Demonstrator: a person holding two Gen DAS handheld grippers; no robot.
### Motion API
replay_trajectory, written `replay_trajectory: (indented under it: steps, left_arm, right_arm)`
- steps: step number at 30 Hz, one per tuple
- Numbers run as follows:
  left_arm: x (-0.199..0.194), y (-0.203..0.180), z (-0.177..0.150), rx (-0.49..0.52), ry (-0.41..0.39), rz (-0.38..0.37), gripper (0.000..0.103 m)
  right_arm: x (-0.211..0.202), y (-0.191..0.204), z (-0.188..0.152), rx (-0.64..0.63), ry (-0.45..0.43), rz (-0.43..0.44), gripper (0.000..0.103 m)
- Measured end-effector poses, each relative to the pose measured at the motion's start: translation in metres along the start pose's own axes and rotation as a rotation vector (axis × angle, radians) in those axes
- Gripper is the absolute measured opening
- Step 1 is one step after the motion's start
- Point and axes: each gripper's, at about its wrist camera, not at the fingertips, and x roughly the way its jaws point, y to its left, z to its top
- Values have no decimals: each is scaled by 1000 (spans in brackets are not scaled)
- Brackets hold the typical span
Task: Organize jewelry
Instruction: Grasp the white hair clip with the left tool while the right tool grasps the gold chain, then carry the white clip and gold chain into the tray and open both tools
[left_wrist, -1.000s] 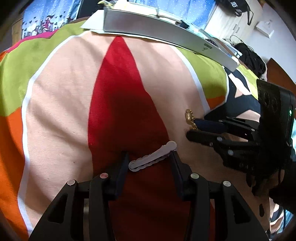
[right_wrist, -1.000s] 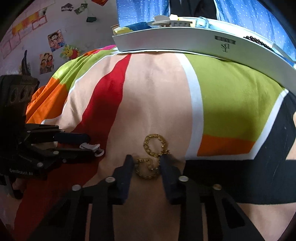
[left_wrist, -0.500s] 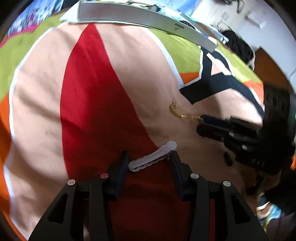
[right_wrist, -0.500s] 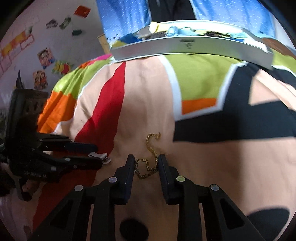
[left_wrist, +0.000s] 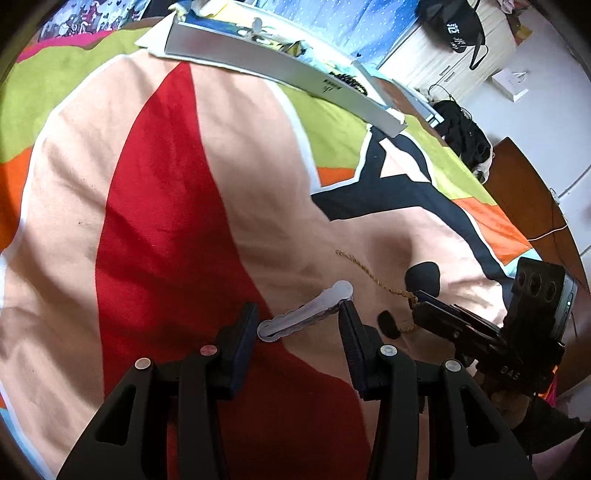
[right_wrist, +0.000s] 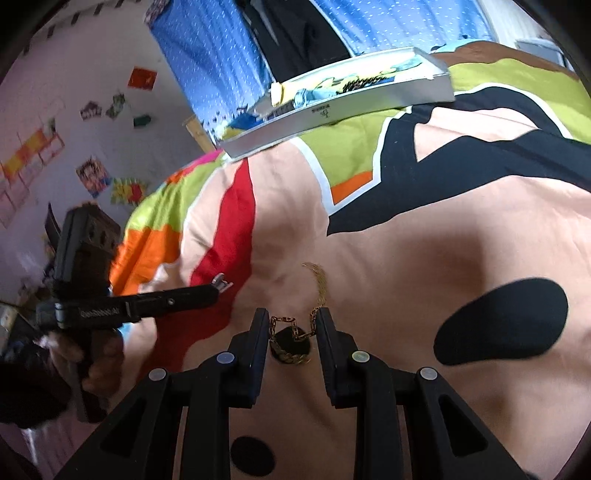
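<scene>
A white scalloped hair clip (left_wrist: 306, 310) lies crosswise between the fingers of my left gripper (left_wrist: 299, 314), which is shut on it above the red stripe of the bedspread. My right gripper (right_wrist: 291, 321) is shut on a gold chain (right_wrist: 320, 284); one end loops between its fingers and the other trails up and away over the peach fabric. In the left wrist view the right gripper (left_wrist: 419, 301) is at the lower right, with the chain (left_wrist: 369, 273) stretched out to its left. In the right wrist view the left gripper (right_wrist: 216, 286) is at the left, hand-held, with the clip (right_wrist: 221, 282) at its tip.
A long white tray (left_wrist: 280, 64) with several small items, including dark beads (left_wrist: 347, 79), rests at the far edge of the colourful bedspread (left_wrist: 240, 147). The same tray (right_wrist: 332, 107) shows in the right wrist view. A wooden board (left_wrist: 524, 192) and a white cabinet (left_wrist: 443, 55) stand to the right.
Both grippers have risen from the bedspread with their items. The gold chain has uncoiled from a small heap into a long hanging strand. The clip has kept its place between the left fingers.
</scene>
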Motion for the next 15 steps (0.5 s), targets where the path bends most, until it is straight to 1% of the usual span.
replay_trajectory:
  steps: [7, 9, 12, 15]
  left_arm:
    - [-6, -13, 7, -3, -71, 23, 39]
    - [-10, -16, 10, 5, -86, 41, 39]
    - [-13, -19, 18, 3, -107, 52, 39]
    - [-15, -23, 32, -2, -135, 60, 39]
  right_arm:
    - [-19, 13, 5, -75, -46, -33, 25]
    - [-21, 17, 9, -97, -57, -40, 25]
    - [-23, 19, 17, -119, -72, -47, 25]
    - [-25, 18, 29, -129, -96, -51, 25]
